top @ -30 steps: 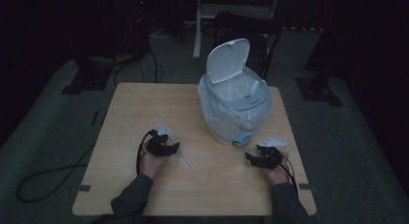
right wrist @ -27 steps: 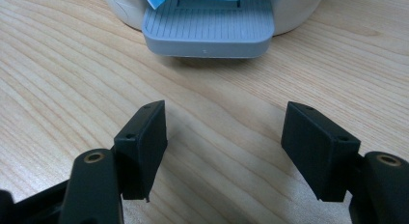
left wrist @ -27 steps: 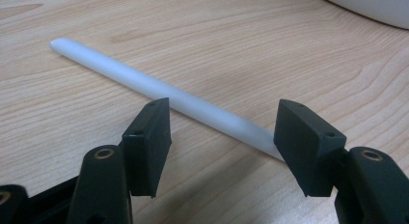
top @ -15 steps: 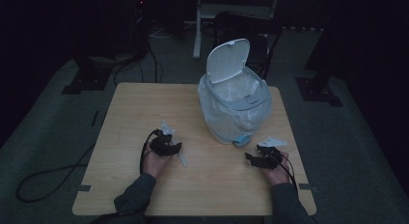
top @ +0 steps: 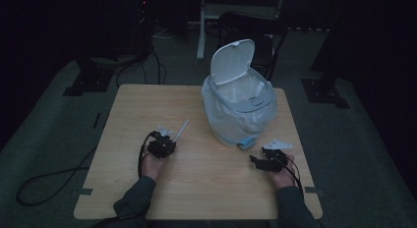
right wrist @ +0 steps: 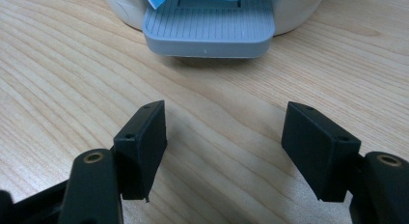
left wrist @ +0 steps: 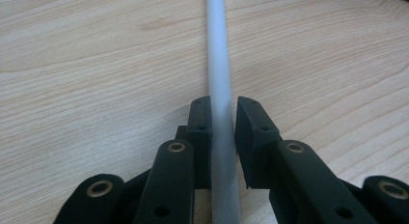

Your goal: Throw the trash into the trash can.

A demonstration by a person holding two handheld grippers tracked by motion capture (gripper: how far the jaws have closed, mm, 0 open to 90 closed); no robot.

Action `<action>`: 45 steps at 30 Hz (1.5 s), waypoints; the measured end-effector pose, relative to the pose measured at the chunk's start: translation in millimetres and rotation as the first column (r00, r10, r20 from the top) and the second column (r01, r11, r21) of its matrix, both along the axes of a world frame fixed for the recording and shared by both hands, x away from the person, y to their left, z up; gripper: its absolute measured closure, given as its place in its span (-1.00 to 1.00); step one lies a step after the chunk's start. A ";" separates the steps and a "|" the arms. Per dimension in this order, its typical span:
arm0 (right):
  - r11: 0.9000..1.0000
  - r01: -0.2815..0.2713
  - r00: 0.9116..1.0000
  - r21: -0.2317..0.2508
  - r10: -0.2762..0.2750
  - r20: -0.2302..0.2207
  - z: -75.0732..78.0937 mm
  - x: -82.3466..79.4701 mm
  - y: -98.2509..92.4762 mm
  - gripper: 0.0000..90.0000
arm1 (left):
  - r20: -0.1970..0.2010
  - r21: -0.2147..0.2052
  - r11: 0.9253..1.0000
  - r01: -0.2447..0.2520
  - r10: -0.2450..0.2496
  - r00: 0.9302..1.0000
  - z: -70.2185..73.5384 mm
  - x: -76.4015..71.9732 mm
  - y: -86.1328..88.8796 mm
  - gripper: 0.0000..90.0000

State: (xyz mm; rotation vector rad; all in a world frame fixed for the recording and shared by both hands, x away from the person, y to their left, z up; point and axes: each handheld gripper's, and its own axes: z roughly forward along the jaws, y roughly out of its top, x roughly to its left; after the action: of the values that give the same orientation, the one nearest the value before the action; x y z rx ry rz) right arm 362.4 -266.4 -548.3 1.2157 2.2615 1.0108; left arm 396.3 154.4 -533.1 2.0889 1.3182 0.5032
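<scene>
Closing on the pale rod (left wrist: 219,89), your left gripper (top: 164,139) has just been narrowing its jaws, which now pinch it just above the wooden table (top: 147,105). Your right gripper (right wrist: 224,147) rests with its jaws standing wide apart, nothing between them, facing the bin's grey pedal (right wrist: 208,33).

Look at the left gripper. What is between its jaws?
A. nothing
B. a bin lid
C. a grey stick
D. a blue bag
C: in the left gripper view the left gripper has its two black jaws closed in on a grey stick that runs away over the table. The jaws have just been closing on it.
</scene>
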 end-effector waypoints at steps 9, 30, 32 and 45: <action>1.000 0.000 1.000 0.000 0.000 0.000 0.0 0.0 0.0 -0.30 | -0.017 -0.016 1.000 0.027 -0.027 0.999 1.0 3.7 4.5 0.77; 1.000 -0.001 1.000 -0.001 0.001 0.000 0.0 0.1 0.0 -0.31 | 0.066 -0.146 0.988 0.056 -0.047 0.997 46.6 -5.3 28.2 0.78; 1.000 -0.001 1.000 -0.001 0.001 0.000 0.0 0.1 0.0 -0.31 | 0.077 -0.150 0.987 0.063 -0.051 0.996 51.6 -6.0 29.5 0.78; 1.000 -0.002 1.000 -0.001 0.002 0.001 0.0 0.1 0.0 -0.31 | 0.159 -0.184 0.974 0.130 -0.101 0.982 92.5 -20.0 33.3 0.78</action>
State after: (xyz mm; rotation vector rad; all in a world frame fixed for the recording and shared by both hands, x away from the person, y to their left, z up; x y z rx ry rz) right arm 362.5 -266.5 -548.2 1.2128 2.2631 1.0109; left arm 376.3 187.7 -440.7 1.9161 1.1066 0.4518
